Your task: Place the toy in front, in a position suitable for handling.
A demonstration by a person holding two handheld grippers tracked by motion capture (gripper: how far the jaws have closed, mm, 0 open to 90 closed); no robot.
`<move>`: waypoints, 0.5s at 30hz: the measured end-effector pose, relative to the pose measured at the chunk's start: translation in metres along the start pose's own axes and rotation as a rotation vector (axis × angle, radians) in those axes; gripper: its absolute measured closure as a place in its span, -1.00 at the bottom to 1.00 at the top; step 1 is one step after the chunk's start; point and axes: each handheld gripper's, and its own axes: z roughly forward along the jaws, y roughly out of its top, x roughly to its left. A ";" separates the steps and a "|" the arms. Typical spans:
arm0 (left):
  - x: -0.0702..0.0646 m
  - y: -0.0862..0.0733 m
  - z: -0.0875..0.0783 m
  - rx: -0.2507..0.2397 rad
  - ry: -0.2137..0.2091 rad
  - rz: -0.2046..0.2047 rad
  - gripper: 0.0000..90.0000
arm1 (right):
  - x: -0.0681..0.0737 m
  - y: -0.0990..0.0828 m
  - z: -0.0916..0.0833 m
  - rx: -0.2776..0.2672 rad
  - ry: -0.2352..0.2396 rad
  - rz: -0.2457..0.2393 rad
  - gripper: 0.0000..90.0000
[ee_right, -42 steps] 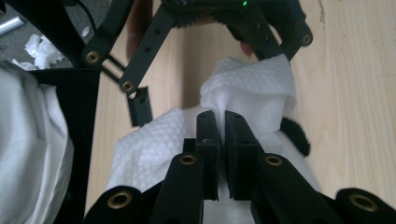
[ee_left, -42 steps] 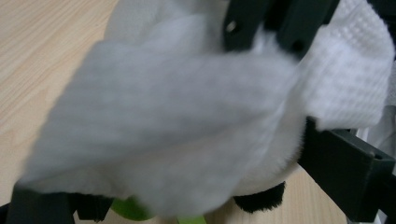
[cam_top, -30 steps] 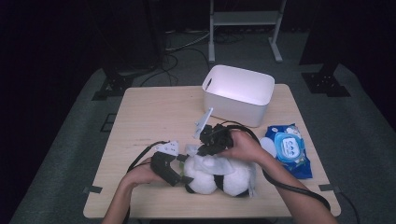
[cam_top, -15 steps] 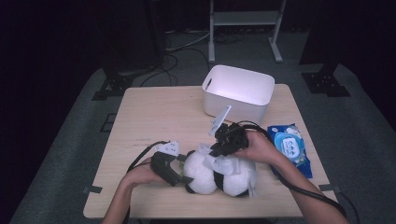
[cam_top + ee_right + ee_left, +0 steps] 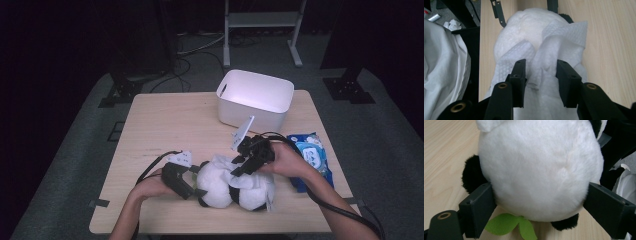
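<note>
Soft black-and-white plush panda [image 5: 220,186] lies at the table's [image 5: 165,125] near edge — left gripper [image 5: 536,202] squeezes its squishy belly. Right gripper [image 5: 541,75], jaws just spreading, straddles the limp white wet wipe [image 5: 564,35] — pinch a raised fold.

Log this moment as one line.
left gripper: shut on panda plush | right gripper: fingers just opening over white wipe

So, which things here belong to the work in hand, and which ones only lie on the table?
In use:
- panda plush toy, clamped by the left gripper
- white wipe draped over the toy, a fold of it between the jaws of the right gripper, which have just been opening

Lying about:
- white bin
- blue wipes pack
</note>
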 end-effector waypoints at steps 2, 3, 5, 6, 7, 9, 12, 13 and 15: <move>0.000 0.000 0.000 -0.001 -0.002 0.000 -0.75 | 0.000 -0.002 0.003 -0.010 -0.001 0.003 0.26; 0.000 0.000 0.000 0.003 -0.002 0.001 -0.74 | 0.000 -0.002 0.005 -0.013 -0.003 0.001 0.25; 0.000 0.001 0.000 0.005 -0.001 0.000 -0.74 | 0.000 -0.002 0.009 -0.024 -0.010 0.002 0.30; -0.001 0.001 0.000 0.007 0.000 0.001 -0.74 | 0.000 -0.002 0.010 -0.027 -0.011 0.005 0.36; -0.001 0.001 0.000 0.007 0.001 0.000 -0.74 | 0.000 -0.002 0.011 -0.030 -0.012 0.008 0.44; -0.001 0.001 0.000 0.006 0.000 -0.002 -0.74 | 0.001 -0.001 0.012 -0.038 -0.017 0.002 0.64; -0.001 0.001 0.000 0.004 -0.002 -0.002 -0.74 | 0.001 -0.001 0.007 -0.035 -0.035 0.000 0.80; -0.001 0.000 0.000 0.005 -0.002 -0.001 -0.74 | 0.001 -0.002 0.004 -0.034 -0.042 0.002 0.80; 0.000 0.000 0.000 0.009 -0.003 0.003 -0.74 | 0.002 -0.005 -0.003 -0.039 -0.059 0.007 0.80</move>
